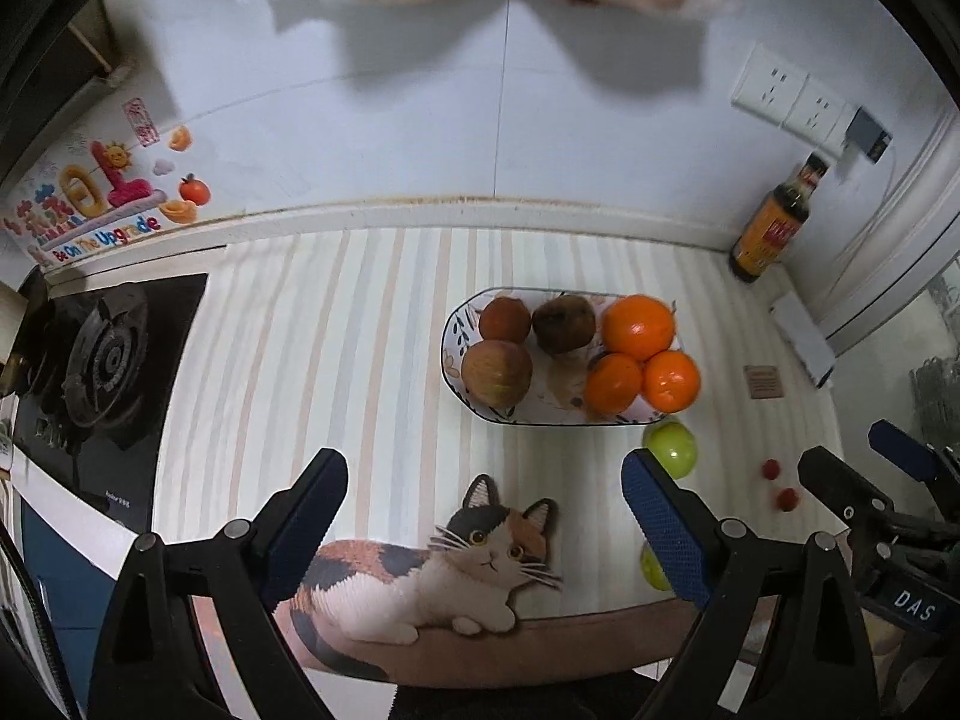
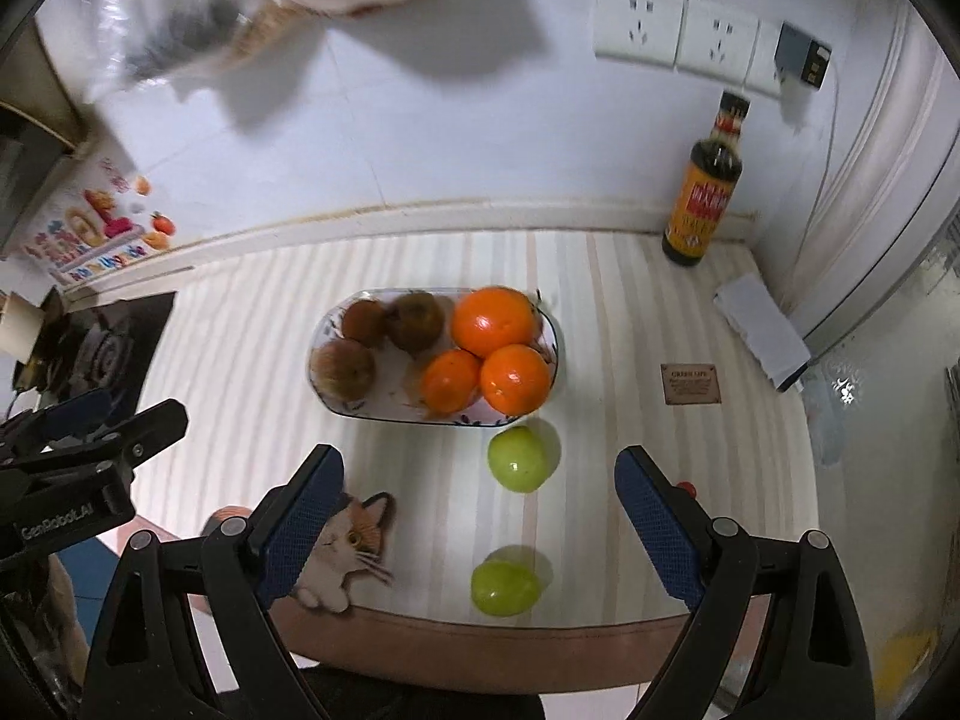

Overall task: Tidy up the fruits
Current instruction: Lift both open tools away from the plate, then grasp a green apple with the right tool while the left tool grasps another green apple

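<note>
Both grippers open and empty over a striped counter; eleven fruits counted, six of them in the dish.

Nearest, the left gripper (image 1: 486, 516) hangs with jaws wide apart above a cat-shaped mat (image 1: 432, 576) at the counter's front edge, and the right gripper (image 2: 480, 516) is spread just as wide, holding nothing, with the near green apple (image 2: 504, 587) on the counter between its fingers. A second green apple (image 2: 521, 467), smooth and glossy, lies just in front of the dish (image 2: 384, 411). Two small red fruits (image 1: 779, 485) sit to the right, apart from the dish. In the oval patterned dish: three bright oranges (image 2: 495, 321) bunched on the right, three dull brown-red fruits (image 2: 414, 321) on the left. Farther back, one dark sauce bottle (image 2: 705, 192) stands in the corner; a stove burner (image 1: 105, 354) sits at far left.
</note>
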